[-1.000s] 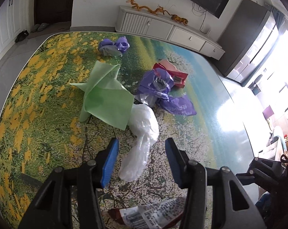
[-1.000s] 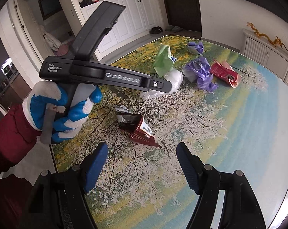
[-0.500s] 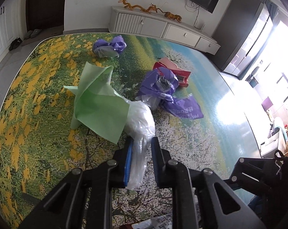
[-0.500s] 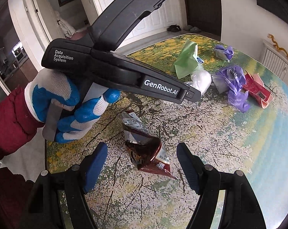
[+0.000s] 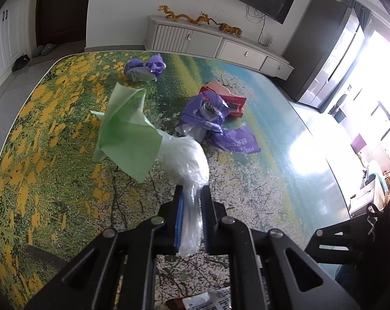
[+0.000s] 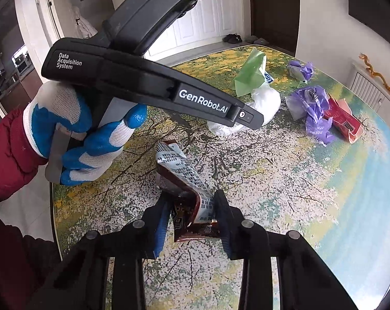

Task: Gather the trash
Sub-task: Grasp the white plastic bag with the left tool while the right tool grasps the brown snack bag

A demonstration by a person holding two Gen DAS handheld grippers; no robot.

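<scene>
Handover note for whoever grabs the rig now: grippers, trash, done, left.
Left gripper: closing on the clear plastic bag, its tail between the pads.
Right gripper: closing around the brown snack wrapper.
On the table: green bag, two purple bags, red carton.
Done: nothing visibly binned.
Left: lift both, then the rest.
</scene>
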